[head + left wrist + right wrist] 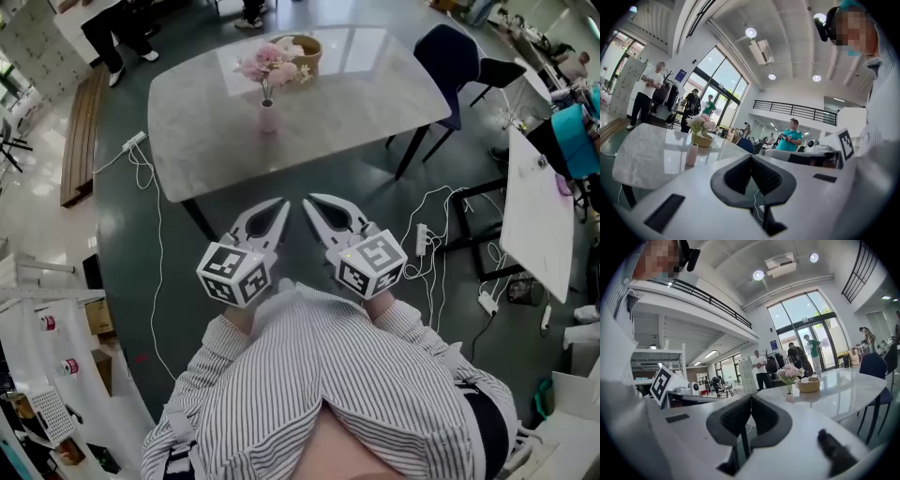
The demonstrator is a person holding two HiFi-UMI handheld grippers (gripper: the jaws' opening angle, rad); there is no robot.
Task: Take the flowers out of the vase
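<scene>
A bunch of pink and white flowers (270,64) stands in a small pink vase (268,116) on the marble table (328,103), towards its far side. Both grippers hover over the floor, short of the table's near edge and well apart from the vase. My left gripper (278,204) is shut with nothing in it, and my right gripper (309,202) beside it is shut and empty as well. The left gripper view has the vase (692,154) and flowers (697,123) far off, left of the meeting jaws (751,157). In the right gripper view the flowers (789,373) stand right of the tips (751,397).
A wooden bowl (302,49) sits just behind the flowers. A dark blue chair (459,56) stands at the table's right end, and a white table (534,211) further right. Cables and power strips (422,239) lie on the floor. People stand beyond the table.
</scene>
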